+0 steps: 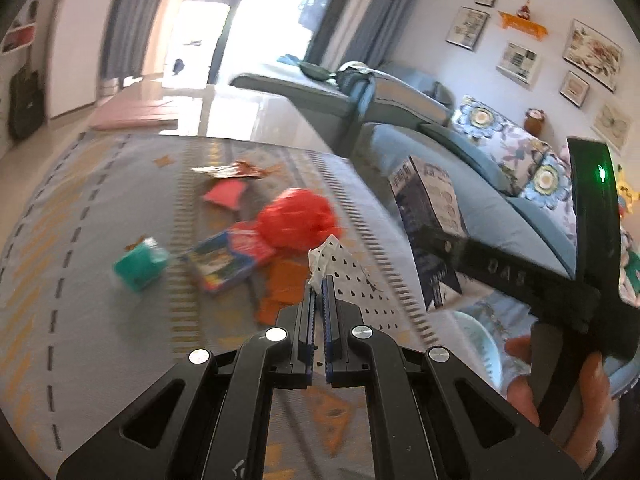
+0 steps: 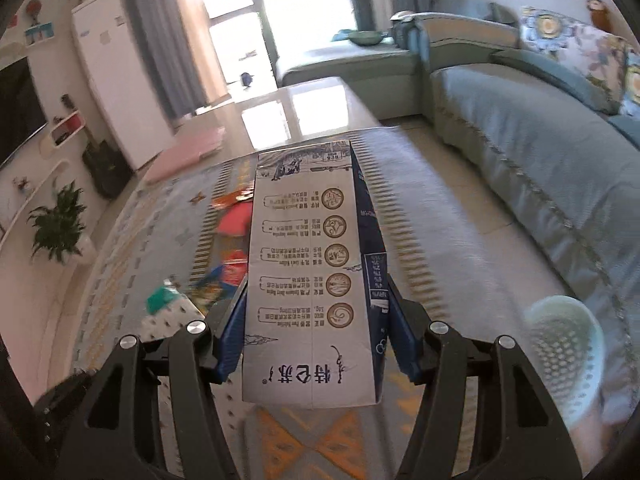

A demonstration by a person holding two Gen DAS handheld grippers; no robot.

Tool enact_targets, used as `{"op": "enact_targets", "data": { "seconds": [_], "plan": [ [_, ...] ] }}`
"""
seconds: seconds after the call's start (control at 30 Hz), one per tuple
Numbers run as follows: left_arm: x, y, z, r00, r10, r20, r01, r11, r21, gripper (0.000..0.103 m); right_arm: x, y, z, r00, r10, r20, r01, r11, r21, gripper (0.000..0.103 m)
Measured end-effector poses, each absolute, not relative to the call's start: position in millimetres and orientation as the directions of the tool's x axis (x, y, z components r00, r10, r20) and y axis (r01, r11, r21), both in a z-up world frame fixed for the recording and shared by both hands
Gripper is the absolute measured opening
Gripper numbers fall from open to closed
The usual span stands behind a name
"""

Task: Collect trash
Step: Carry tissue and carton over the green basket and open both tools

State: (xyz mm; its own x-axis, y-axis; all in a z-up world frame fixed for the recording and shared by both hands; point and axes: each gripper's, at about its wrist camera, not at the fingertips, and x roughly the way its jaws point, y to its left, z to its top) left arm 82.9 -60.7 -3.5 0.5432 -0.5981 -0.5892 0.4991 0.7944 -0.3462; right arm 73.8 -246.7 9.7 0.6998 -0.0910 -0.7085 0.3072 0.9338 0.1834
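My left gripper (image 1: 320, 286) is shut on the edge of a white wrapper with small black hearts (image 1: 344, 268), lifted above the rug. My right gripper (image 2: 316, 280) is shut on a tall white-and-blue milk carton (image 2: 308, 272), its pads pressing both narrow sides. The left wrist view shows that carton (image 1: 430, 200) in the air at the right, with a hand (image 1: 560, 384) on the gripper's handle. More trash lies on the rug: a red crumpled bag (image 1: 298, 220), a teal packet (image 1: 140, 266), a colourful snack packet (image 1: 224, 260), orange paper (image 1: 282, 286) and pink paper (image 1: 226, 194).
A white perforated basket (image 2: 568, 344) stands on the floor at the right, by the blue sofa (image 2: 540, 168). The patterned rug (image 1: 100, 208) covers the floor. A pink mat (image 2: 188, 152), a potted plant (image 2: 60, 228) and a white cabinet (image 2: 116, 80) are at the left.
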Motion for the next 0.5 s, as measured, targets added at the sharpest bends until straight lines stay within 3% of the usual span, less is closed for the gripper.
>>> {"op": "enact_targets", "data": {
  "seconds": [0.5],
  "plan": [
    [25.2,-231.9,7.3,0.358,-0.738,-0.572,0.741,0.598,-0.306,0.002,-72.1,-399.2,14.5,0.645,-0.309,-0.699,0.584,0.789,0.191,0.057]
  ]
}}
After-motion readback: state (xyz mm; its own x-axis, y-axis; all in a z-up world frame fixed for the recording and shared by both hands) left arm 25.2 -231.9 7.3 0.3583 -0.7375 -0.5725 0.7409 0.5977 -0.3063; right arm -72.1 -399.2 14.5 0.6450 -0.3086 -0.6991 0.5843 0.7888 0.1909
